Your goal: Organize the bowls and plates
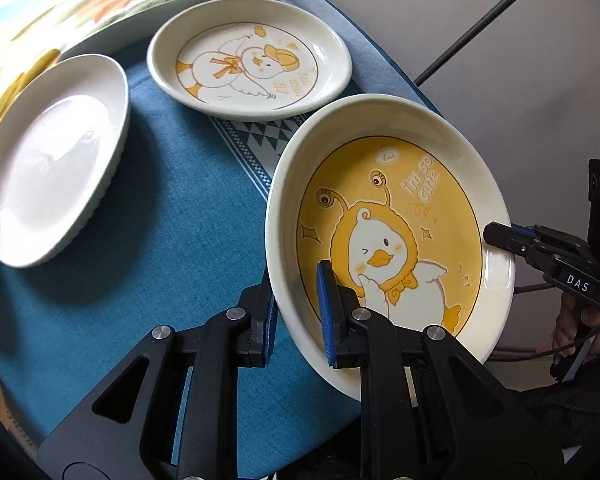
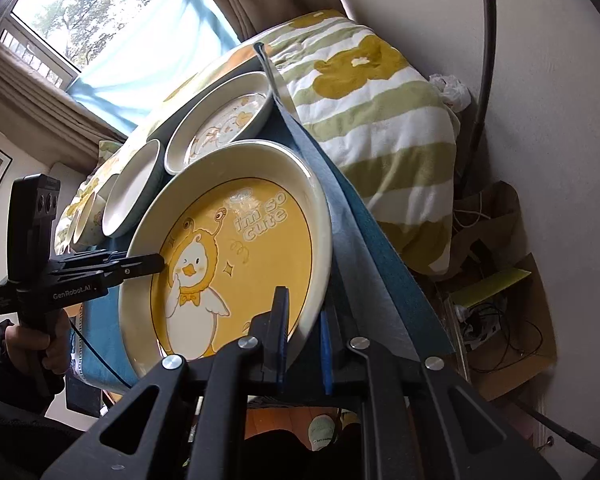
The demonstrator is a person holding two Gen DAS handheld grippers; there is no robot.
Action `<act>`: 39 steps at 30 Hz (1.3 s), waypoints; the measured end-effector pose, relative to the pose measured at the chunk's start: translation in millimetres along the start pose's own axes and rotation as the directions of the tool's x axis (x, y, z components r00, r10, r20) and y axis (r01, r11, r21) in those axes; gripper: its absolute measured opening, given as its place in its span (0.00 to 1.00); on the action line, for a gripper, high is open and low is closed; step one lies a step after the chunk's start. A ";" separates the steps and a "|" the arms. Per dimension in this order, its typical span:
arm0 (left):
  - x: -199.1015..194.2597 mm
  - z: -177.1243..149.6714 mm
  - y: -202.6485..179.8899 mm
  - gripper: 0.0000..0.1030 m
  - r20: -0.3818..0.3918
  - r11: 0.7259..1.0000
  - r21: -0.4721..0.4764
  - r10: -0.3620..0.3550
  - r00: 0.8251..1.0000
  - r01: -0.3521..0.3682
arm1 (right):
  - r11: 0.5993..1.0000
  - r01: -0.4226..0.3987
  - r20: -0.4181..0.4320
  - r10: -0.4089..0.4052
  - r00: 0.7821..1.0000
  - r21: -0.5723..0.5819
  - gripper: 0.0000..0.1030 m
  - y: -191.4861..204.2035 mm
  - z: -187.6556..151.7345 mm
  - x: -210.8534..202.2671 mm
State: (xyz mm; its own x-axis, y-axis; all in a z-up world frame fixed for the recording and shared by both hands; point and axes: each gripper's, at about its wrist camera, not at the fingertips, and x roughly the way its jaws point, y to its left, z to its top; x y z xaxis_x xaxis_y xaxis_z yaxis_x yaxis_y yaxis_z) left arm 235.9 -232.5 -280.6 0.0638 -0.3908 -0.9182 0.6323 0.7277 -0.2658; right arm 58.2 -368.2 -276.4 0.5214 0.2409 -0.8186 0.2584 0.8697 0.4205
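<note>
- Plate (image 1: pixel 387 240) clamped in both grippers: cream rim, yellow centre with a white duck in a yellow hood, white lettering "i'm so cute".
- Plate (image 1: pixel 250 58) ahead of the left gripper (image 1: pixel 298 312): cream, outlined white duck with orange cap and bow.
- Plate (image 1: pixel 50 160) to its left: plain white.
- Tablecloth (image 1: pixel 172 220): teal blue, with a dark-and-white triangle band.
- Blanket (image 2: pixel 379 120) beyond the right gripper (image 2: pixel 303 340): green and white stripes, mustard flowers.
- Gripper pads (image 1: pixel 324 312): blue on black.
</note>
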 end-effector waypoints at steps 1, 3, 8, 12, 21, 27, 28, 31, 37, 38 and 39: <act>-6.2 -3.1 3.5 0.15 0.012 1.000 -0.011 0.004 1.000 -0.004 | 1.000 -0.003 0.000 0.003 1.000 -0.015 0.12 6.1 2.2 -1.3; -24.0 -10.3 11.5 0.15 0.042 0.999 -0.037 0.014 0.999 -0.012 | 0.999 -0.014 -0.001 0.014 1.000 -0.043 0.12 19.6 7.8 -4.4; -72.8 -41.5 38.0 0.15 0.119 0.991 -0.133 0.051 0.992 -0.035 | 0.986 -0.052 -0.015 0.050 0.999 -0.156 0.13 64.6 19.5 -3.3; -107.4 -82.4 72.6 0.15 0.154 0.975 -0.216 0.093 0.984 -0.059 | 0.962 -0.101 -0.048 0.091 0.995 -0.254 0.12 104.4 22.8 11.7; -143.7 -176.7 161.2 0.15 0.143 0.914 -0.393 0.174 0.974 -0.106 | 0.904 -0.199 -0.165 0.146 0.975 -0.378 0.12 194.0 -1.7 74.8; -139.1 -228.6 207.4 0.15 0.115 0.882 -0.451 0.208 0.971 -0.135 | 0.886 -0.237 -0.223 0.157 0.962 -0.400 0.12 232.8 -32.5 118.2; -136.2 -232.3 216.5 0.15 0.113 0.879 -0.456 0.208 0.972 -0.135 | 0.884 -0.240 -0.228 0.157 0.961 -0.402 0.12 236.2 -36.6 123.8; -132.5 -247.6 231.9 0.15 0.118 0.875 -0.466 0.209 0.971 -0.132 | 0.880 -0.244 -0.233 0.158 0.960 -0.407 0.12 241.9 -44.5 136.4; -130.4 -267.8 243.9 0.15 0.159 0.886 -0.454 0.184 0.970 -0.093 | 0.877 -0.249 -0.214 0.172 0.962 -0.411 0.12 241.2 -49.3 142.7; -131.6 -270.7 243.5 0.15 0.168 0.890 -0.446 0.184 0.968 -0.092 | 0.878 -0.249 -0.210 0.175 0.962 -0.409 0.12 243.0 -49.6 143.5; -130.6 -267.3 244.8 0.15 0.172 0.892 -0.444 0.179 0.969 -0.086 | 0.880 -0.250 -0.208 0.177 0.962 -0.404 0.12 241.9 -49.8 143.2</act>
State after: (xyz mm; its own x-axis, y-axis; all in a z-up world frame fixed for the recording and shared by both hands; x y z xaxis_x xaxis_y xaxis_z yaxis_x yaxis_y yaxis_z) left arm 176.0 147.3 -304.2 0.3075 -0.3451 -0.8868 0.2161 0.9329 -0.2881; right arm 154.9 -101.9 -311.4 0.3782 0.4756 -0.7942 -0.2310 0.8793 0.4166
